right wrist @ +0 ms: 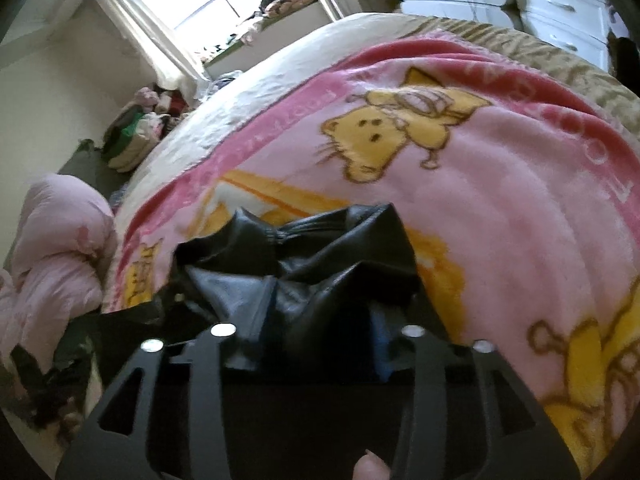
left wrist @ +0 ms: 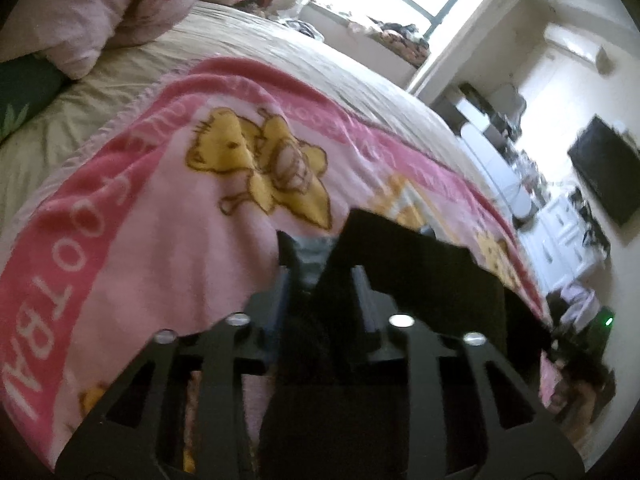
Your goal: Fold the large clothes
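A pink blanket [right wrist: 500, 208] covers the bed ahead of both tools, and the crumpled black garment [right wrist: 304, 256] sits between the part-open right gripper [right wrist: 304, 336] and left gripper [left wrist: 320, 276], neither squeezing it.

blanket [right wrist: 500, 208]: pale pink, deep pink border with white lettering, yellow cartoon cats outlined in brown | garment [right wrist: 304, 264]: glossy black | bedspread [left wrist: 312, 56]: beige | duvet [right wrist: 60, 240]: pale pink | drawers [right wrist: 560, 4]: white | grippers [left wrist: 320, 268]: black
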Action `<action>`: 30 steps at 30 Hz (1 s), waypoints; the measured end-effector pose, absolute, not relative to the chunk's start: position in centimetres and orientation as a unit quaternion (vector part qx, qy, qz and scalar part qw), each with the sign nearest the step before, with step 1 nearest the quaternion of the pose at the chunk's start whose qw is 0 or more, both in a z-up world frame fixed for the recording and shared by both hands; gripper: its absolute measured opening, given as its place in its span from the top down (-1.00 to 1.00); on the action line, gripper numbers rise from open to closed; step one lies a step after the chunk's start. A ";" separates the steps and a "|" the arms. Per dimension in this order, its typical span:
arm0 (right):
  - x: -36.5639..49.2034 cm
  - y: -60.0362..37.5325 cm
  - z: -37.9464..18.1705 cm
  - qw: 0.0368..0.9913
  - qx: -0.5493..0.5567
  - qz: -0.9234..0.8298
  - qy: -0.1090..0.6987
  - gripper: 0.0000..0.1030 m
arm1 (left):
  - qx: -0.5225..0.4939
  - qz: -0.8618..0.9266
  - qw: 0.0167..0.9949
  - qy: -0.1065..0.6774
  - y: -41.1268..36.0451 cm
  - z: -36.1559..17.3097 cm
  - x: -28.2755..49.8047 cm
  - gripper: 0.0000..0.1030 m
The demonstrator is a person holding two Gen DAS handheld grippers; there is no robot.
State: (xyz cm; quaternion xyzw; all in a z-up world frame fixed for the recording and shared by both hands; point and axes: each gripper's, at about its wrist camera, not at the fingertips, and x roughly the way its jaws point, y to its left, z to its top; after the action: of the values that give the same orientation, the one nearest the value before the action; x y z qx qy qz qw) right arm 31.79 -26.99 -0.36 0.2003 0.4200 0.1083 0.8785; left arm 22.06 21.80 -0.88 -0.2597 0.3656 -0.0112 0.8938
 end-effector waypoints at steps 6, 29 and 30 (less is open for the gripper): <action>30.3 -28.6 3.2 0.913 0.162 0.111 0.358 -0.50 | -0.218 -0.007 0.891 0.399 19.9 -3.0 23.3 0.02; 32.2 -25.2 -0.3 0.919 -0.011 0.101 0.380 0.59 | -0.135 -0.019 0.910 0.393 17.6 -2.1 23.9 0.17; 32.2 -25.1 -0.2 0.920 -0.013 0.100 0.380 0.53 | -0.145 -0.020 0.906 0.396 17.7 -2.3 24.0 0.11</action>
State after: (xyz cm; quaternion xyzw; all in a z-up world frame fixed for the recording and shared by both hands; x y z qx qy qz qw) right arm 32.22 -25.10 -0.19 -0.0131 0.3796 0.1001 0.9196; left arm 24.00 17.71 -2.34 -0.1448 0.3964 -0.0203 0.9063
